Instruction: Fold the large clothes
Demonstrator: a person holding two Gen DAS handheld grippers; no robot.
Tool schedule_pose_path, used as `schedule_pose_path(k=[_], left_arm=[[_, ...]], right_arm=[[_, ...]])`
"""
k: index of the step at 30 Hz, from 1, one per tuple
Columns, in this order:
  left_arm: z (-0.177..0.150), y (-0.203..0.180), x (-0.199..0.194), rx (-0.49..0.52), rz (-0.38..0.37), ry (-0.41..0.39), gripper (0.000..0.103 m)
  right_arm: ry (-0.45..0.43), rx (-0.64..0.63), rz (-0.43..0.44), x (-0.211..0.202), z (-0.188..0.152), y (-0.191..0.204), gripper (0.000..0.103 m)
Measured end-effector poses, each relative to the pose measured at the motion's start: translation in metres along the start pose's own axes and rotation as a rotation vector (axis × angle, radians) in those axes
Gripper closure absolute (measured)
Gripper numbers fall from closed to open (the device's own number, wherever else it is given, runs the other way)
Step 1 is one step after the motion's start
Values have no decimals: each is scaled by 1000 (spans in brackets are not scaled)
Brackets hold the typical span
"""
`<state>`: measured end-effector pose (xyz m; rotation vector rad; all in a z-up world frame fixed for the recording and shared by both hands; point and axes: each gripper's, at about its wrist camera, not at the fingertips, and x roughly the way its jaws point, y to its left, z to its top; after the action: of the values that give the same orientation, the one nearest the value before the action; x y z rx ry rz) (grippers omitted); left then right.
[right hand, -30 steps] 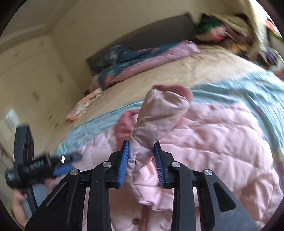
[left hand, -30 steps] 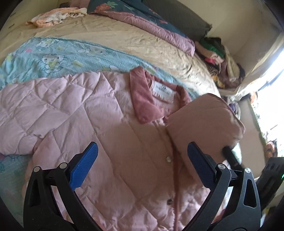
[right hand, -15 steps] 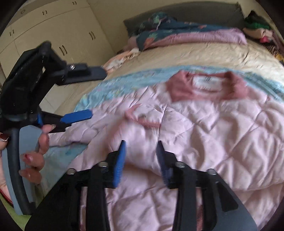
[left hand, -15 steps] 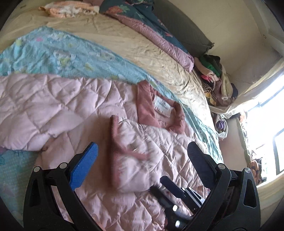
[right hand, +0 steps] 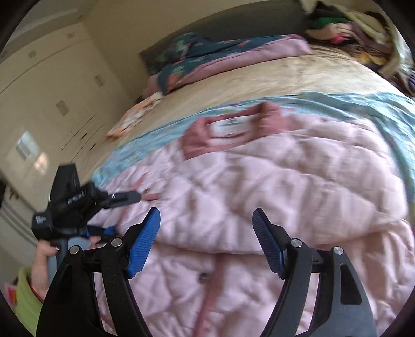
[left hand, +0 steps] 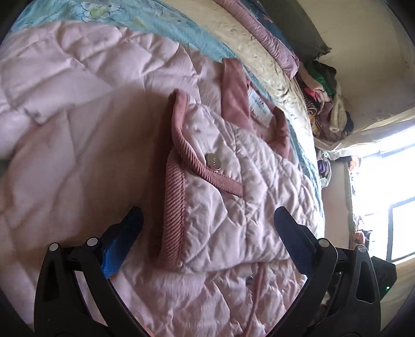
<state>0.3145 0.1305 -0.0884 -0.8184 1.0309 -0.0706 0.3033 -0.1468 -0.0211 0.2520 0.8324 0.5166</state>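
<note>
A pink quilted jacket (left hand: 77, 145) (right hand: 298, 181) lies spread on the bed, its darker pink collar (left hand: 233, 88) (right hand: 199, 140) and white label toward the far side. One sleeve (left hand: 228, 197) is folded across the chest, its ribbed cuff (left hand: 176, 202) and snap button facing me. My left gripper (left hand: 207, 230) hovers low over that cuff, jaws wide apart and empty. My right gripper (right hand: 206, 233) stands over the jacket's front placket; its jaws are opening and nothing is pressed between them. The left gripper (right hand: 124, 199) also shows at the left of the right wrist view, held by a hand.
A light blue cartoon-print sheet (left hand: 166, 23) lies under the jacket on a beige bedspread (right hand: 233, 85). A dark floral and mauve quilt (right hand: 207, 57) lies at the bed's head. Clothes are piled (left hand: 324, 98) at the far corner. Cupboards (right hand: 52, 85) line the wall.
The right gripper laid the sleeve across the jacket's chest, let go and drew back. The left gripper sank closer to the folded cuff.
</note>
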Motion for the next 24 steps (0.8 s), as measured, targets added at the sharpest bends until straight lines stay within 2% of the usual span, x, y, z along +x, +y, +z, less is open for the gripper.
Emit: schedule_pose_path(k=[2, 3, 4, 6, 7, 9, 12, 15, 20, 24], left_arm=[[-4, -6, 2, 38, 12, -25, 11], [-5, -9, 2, 59, 4, -35, 25], [-8, -15, 4, 98, 25, -35, 48], [-12, -21, 7, 160, 66, -29, 62], [-14, -27, 5, 204, 83, -44, 73], [-12, -37, -8, 276, 96, -96, 83], [4, -40, -37, 289, 67, -180, 84], [12, -35, -51, 297, 109, -225, 84], [7, -7, -31, 277, 198, -167, 84], [2, 7, -21, 262, 216, -146, 85]], right_arm=[[-13, 36, -43, -7, -1, -17, 30], [-20, 59, -62, -10, -3, -28, 30], [-24, 81, -79, -14, -4, -37, 30], [-29, 116, -100, -17, -6, -53, 30], [-32, 131, -111, -19, -6, -60, 30], [-42, 150, -153, -25, -5, -73, 30], [-72, 164, -177, -33, 3, -83, 30], [-78, 145, -190, -34, 11, -86, 30], [-17, 94, -225, -10, 17, -78, 28], [72, 73, -274, 18, 15, -77, 25]])
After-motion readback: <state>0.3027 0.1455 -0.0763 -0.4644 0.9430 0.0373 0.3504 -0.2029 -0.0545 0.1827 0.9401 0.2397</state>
